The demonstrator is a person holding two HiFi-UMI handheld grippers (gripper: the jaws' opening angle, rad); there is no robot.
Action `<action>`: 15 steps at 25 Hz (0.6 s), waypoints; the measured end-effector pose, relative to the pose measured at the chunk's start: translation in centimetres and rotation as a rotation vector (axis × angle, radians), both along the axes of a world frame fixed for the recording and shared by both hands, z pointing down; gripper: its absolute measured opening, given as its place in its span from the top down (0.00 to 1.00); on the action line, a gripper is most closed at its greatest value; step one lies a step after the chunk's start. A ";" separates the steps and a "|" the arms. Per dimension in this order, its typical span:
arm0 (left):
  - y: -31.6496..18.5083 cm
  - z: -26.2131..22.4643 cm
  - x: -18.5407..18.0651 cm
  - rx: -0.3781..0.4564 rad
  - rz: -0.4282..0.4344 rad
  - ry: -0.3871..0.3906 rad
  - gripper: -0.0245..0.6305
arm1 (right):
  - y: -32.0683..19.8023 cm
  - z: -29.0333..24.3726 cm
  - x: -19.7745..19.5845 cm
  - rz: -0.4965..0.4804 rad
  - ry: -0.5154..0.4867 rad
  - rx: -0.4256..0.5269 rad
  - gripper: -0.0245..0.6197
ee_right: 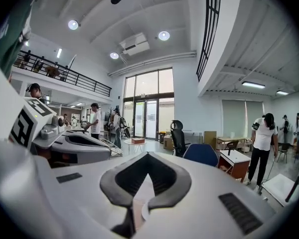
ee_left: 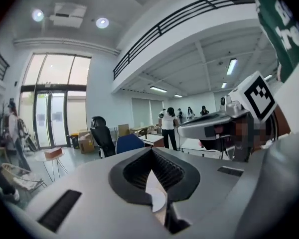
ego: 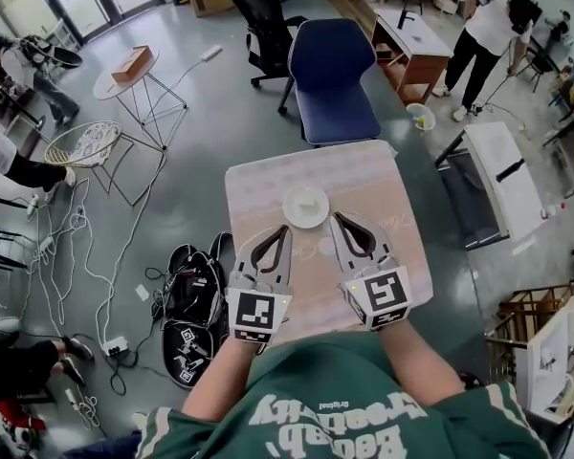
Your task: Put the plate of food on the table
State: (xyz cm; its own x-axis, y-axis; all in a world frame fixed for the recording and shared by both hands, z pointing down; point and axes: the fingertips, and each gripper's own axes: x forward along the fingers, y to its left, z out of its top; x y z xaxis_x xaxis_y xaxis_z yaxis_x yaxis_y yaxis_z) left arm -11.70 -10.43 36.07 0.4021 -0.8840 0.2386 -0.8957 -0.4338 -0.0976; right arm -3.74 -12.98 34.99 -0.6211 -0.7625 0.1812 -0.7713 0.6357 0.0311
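A small white plate (ego: 306,206) with a pale piece of food on it sits on the pinkish square table (ego: 383,175), near its middle. My left gripper (ego: 285,230) hangs just short of the plate's near left rim, jaws shut and empty. The right gripper (ego: 336,217) is at the plate's near right rim, jaws together at the tips, holding nothing. In the left gripper view, the left gripper (ee_left: 150,149) is tilted up toward the room, and a sliver of the plate (ee_left: 158,199) shows through the jaw gap. In the right gripper view, the right gripper (ee_right: 147,154) is also tilted up.
A blue chair (ego: 330,79) stands at the table's far edge, a black office chair (ego: 268,22) behind it. Black bags (ego: 191,314) and cables lie on the floor to the left. A round side table (ego: 134,79) and a white desk (ego: 502,175) flank the area. People stand around.
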 end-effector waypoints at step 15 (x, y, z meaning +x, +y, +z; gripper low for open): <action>2.3 -0.9 1.3 0.054 0.039 -0.083 0.95 | 3.1 -0.7 1.9 -0.062 0.000 0.044 0.94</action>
